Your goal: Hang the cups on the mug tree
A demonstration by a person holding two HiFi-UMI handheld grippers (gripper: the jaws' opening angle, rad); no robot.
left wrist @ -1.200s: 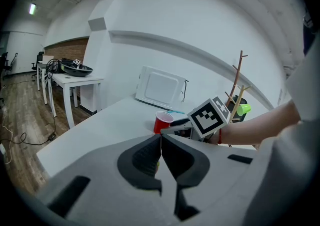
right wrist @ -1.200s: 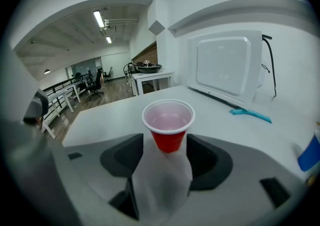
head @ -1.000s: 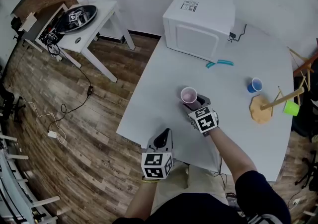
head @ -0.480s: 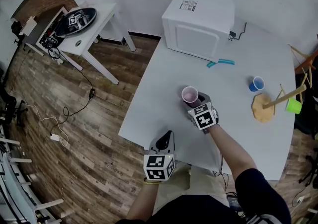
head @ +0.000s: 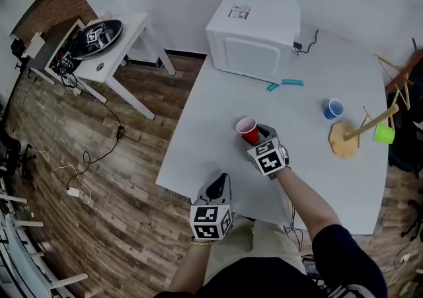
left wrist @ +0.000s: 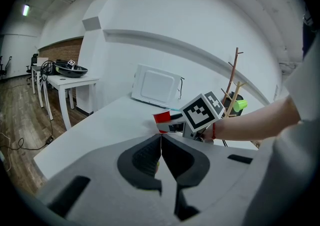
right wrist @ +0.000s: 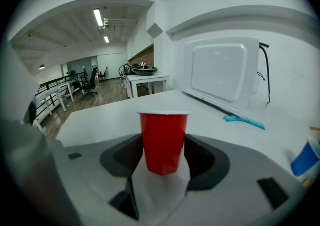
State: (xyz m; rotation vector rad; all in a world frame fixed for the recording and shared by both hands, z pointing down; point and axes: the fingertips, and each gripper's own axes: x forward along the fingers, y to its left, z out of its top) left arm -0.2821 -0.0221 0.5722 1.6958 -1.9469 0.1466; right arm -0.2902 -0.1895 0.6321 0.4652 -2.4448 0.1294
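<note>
Near table (head: 218, 92) centre, right gripper (right wrist: 163, 156) clamps upright red cup (right wrist: 163, 135); left gripper (left wrist: 161, 156) closed, empty.

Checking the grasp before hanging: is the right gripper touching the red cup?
Touching. The right gripper view shows the right gripper with its jaws pressed against both sides of the red cup, no gap visible.

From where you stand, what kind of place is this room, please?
Probably an office or lab workspace, not a home kitchen. A microwave and a wooden mug tree sit on a plain white table, a side desk carries tangled cables, and office chairs stand down the long room.
</note>
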